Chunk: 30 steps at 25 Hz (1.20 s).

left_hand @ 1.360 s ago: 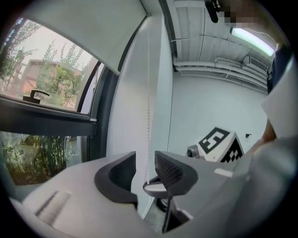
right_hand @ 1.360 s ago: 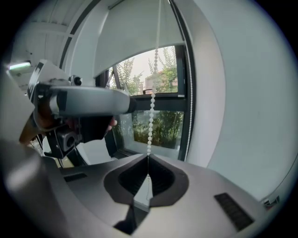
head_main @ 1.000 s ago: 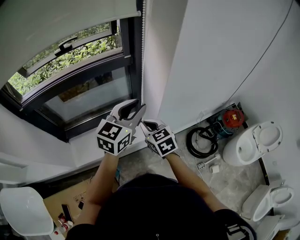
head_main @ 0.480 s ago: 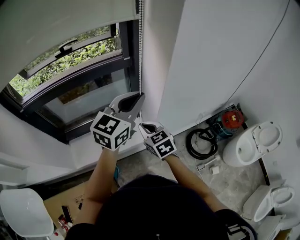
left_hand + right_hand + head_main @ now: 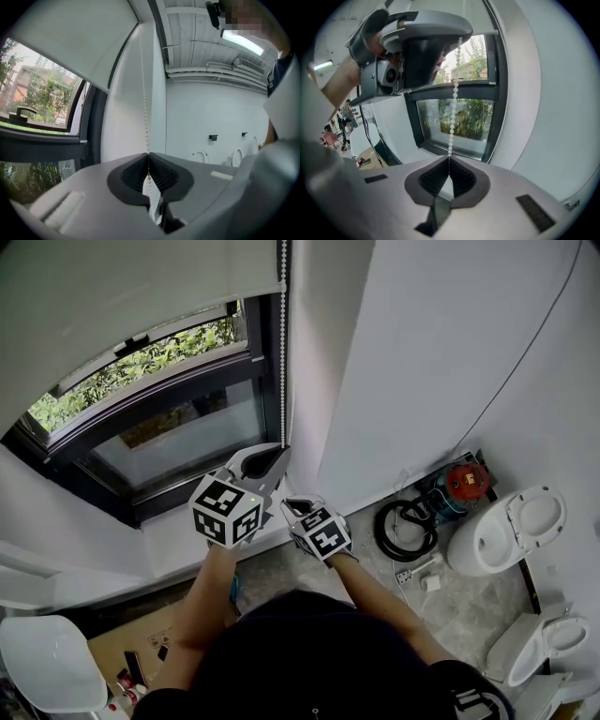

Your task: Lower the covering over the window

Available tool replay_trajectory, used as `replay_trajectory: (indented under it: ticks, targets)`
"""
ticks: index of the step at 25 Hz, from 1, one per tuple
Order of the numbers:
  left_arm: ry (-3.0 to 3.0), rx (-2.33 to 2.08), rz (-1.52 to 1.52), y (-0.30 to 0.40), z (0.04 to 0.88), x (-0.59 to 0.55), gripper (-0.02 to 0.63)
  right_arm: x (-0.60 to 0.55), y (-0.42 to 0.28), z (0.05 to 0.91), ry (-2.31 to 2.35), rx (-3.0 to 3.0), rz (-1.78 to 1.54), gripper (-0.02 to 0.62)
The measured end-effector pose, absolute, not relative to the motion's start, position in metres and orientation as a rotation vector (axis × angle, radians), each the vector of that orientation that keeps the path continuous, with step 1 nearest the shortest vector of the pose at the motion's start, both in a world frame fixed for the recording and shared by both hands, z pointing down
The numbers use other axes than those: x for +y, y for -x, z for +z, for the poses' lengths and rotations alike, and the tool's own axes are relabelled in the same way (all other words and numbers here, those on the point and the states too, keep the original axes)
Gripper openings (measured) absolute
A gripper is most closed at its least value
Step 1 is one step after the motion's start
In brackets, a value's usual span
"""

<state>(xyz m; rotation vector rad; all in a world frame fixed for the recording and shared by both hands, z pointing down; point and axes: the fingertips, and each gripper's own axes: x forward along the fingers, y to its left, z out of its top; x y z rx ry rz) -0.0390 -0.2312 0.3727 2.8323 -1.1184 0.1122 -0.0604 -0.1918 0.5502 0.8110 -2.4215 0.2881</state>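
Observation:
The pale roller blind covers the top of the dark-framed window. Its white bead chain hangs down the window's right side. My left gripper points nearly level; its jaws have just been closing and now pinch the chain. My right gripper sits just below and to the right of it, tilted down, shut on the same chain lower down. In the right gripper view the left gripper is above, with the chain taut between the two.
White wall rises to the right of the window. On the floor at the right lie a coiled black hose, a red device and two toilets. A white chair and a cardboard box are at the lower left.
The left jaws, open a second ago, have shut on the chain. The right gripper has sunk a little with the chain. The blind's lower edge sits slightly lower.

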Motion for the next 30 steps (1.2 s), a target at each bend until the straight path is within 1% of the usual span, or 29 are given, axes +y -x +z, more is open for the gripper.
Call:
replay_trajectory:
  ticks: [16,27,28,30]
  targets:
    - [-2.651,-1.008,0.24,0.028,0.474,-0.214,0.015,-0.16,0.035,0.642,-0.697,-2.216,0.464,0.014]
    - [-2.609,-1.027,0.228,0.029,0.486,-0.216,0.014,-0.16,0.02,0.654,-0.71,-2.15,0.45,0.017]
    - [-2.607,-1.029,0.223,0.03,0.487,-0.216,0.014,-0.162,0.021,0.65,-0.718,-2.167,0.45,0.032]
    - [-2.604,-1.036,0.214,0.031,0.486,-0.217,0.014,-0.171,0.022,0.635,-0.76,-2.219,0.427,0.158]
